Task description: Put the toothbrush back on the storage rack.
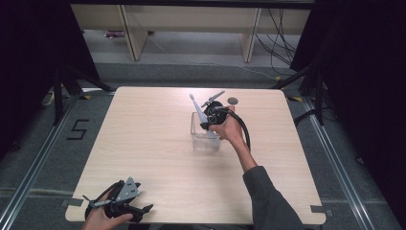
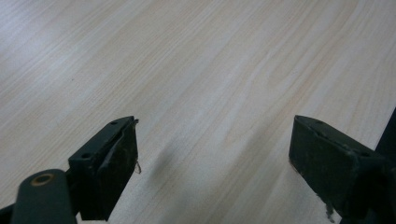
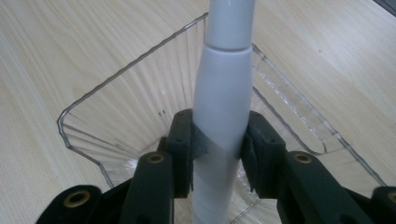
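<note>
Black jaws of the right claw (image 3: 219, 154) press from both sides on the white handle of an electric toothbrush (image 3: 223, 93) — clamped on it, as the right gripper view shows. The toothbrush stands tilted with its lower end inside a clear plastic box (image 3: 116, 116) that has ribbed walls and an open top. In the high view the right hand (image 1: 229, 125) grips the tool above the box (image 1: 205, 139), forearm reaching forward and left from a grey sleeve (image 1: 268, 199), a black cable looping off the tool's right side. The brush head (image 1: 192, 97) points up and away from the person. Just beyond the hand, a small dark round disc (image 1: 232, 100) lies on the pale wood tabletop (image 1: 143, 143).

At the near left corner of the tabletop, the left hand (image 1: 103, 218) holds the left claw (image 1: 146, 209) low, jaws pointing right. Its jaws stand well apart in the left gripper view (image 2: 215, 154) — nothing but bare wood grain lies between them.

On the grey floor left of the tabletop, a black mark reads "5" (image 1: 78, 129).
</note>
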`<state>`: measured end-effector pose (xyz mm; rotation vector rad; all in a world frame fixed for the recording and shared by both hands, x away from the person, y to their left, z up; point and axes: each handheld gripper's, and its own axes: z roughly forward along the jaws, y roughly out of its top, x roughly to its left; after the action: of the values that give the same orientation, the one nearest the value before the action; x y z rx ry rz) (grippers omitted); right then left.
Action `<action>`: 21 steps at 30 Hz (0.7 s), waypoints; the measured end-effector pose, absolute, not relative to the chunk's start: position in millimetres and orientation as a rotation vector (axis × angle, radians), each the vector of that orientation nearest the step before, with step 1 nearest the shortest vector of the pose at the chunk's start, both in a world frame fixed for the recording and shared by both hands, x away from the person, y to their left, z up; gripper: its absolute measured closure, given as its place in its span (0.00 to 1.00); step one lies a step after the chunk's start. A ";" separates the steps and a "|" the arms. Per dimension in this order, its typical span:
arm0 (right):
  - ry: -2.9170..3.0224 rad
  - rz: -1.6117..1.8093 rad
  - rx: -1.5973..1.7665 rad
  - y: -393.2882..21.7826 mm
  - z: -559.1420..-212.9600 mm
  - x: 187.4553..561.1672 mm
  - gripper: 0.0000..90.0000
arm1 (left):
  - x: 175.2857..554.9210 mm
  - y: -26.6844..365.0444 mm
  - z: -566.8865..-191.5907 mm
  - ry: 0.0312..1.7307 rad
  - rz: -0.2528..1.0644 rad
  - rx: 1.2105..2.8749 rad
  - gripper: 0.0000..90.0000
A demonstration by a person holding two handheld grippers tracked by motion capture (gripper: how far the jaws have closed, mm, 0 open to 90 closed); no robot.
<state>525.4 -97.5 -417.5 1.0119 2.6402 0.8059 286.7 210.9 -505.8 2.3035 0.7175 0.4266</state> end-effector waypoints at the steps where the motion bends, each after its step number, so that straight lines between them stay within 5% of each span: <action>1: 2.640 0.806 1.012 -97.5 -417.5 525.4 0.74 | 286.7 210.9 -505.8 0.717 0.427 2.303 0.17; 21: 2.664 0.794 0.936 -93.5 -424.3 530.7 0.74 | 286.7 211.1 -505.7 0.719 0.427 2.304 0.17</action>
<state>530.7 -93.5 -424.3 0.9360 2.6638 0.7939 286.7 211.1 -505.7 2.3044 0.7186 0.4272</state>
